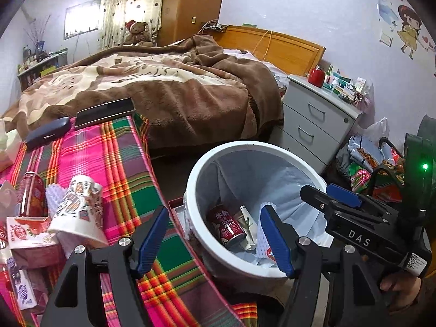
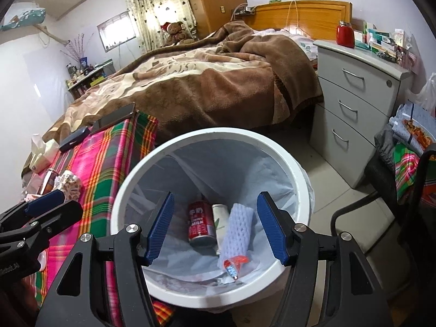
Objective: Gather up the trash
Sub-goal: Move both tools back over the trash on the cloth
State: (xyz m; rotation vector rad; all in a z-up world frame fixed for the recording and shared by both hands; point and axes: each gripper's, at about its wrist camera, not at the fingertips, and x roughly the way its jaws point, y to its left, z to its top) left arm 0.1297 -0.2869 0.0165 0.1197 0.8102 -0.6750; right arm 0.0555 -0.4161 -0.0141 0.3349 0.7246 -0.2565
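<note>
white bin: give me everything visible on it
The white bin is round, plastic-looking, upright and open-topped, with a thick rim and a pale blue liner bag folded over it. It stands on the floor against the plaid-covered surface. Inside lie a red milk can, a white bottle, foam netting and a wrapper.

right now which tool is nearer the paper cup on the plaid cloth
Left. The left tool hangs over the plaid cloth's edge, with the paper cup just beside its left finger. The right tool is over the white bin, farther from the cup.

Black tongs point(image 2: 215, 226); blue ribbed pads (silver screws)
</note>
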